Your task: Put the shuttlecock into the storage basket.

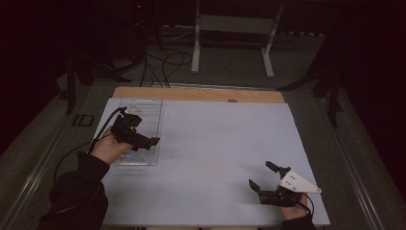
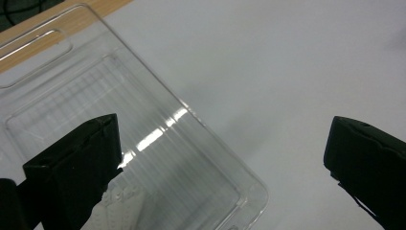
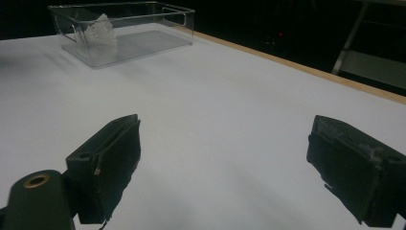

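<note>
— Views first, one by one. What does the high view give?

— Both sets of tongs on the white table (image 1: pixel 210 143). The left tongs (image 1: pixel 143 141) hang over a clear plastic box (image 1: pixel 143 112) that lies along the table's left edge, running up toward its far-left corner. The right tongs (image 1: pixel 261 177) sit near the table's near-right corner, well apart from the box, with a grey three-cornered plate on top. Their jaws stand spread, nothing between them.

— Can you read the left pair's jaws from up there?

— Not well; they are dark against the hand. The left gripper view settles it: the left tongs (image 2: pixel 222 158) are released, jaws wide apart, one above the box's ribbed floor and the other above bare table beyond the box's rounded corner. The clear plastic box (image 2: pixel 158 115) shows a long slot in its rim near the wooden strip at the table's far edge. Something small and white lies inside it, by the lower jaw, too cut off to tell what it is.

— And the right gripper view?

— The right tongs (image 3: pixel 222 163) are released too, with bare white table between the jaws. Far off, the clear plastic box (image 3: pixel 124 43) shows from the side, which the other views lack: upright walls, a handle cut-out at one end, and a white crumpled thing (image 3: pixel 100 31) resting inside at the end nearer the table's near edge.
</note>
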A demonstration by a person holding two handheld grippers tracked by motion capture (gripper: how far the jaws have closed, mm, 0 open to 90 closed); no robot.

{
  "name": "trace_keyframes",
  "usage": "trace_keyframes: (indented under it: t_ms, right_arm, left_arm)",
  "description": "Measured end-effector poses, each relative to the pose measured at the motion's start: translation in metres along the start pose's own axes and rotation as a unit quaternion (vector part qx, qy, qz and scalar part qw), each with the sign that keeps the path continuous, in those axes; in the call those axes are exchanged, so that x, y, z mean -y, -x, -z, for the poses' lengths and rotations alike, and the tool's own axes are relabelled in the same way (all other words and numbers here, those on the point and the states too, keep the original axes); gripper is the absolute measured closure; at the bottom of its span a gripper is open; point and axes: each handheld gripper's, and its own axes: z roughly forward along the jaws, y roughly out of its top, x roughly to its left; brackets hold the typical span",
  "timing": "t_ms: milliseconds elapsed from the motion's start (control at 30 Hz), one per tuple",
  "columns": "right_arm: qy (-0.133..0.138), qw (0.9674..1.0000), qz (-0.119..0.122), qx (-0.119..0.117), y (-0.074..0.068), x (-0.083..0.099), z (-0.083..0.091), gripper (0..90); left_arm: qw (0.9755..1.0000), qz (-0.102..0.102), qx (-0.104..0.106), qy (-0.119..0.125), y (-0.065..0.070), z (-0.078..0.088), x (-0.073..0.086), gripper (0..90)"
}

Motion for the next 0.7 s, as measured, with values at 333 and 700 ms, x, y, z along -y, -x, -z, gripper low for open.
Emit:
trace_keyframes:
  t_ms: [333, 700]
  right_arm:
    - [-0.001, 1.0000, 0.000, -0.002, 0.000, 0.000, 0.000, 11.1]
    - [0.001, 1.0000, -0.002, -0.002, 0.000, 0.000, 0.000, 11.1]
  left_arm:
    - [0.9993, -0.021, 0.030, 0.008, 0.019, -0.010, -0.011, 0.0]
    - [0.9965, -0.047, 0.066, 0.022, 0.036, -0.029, -0.014, 0.0]
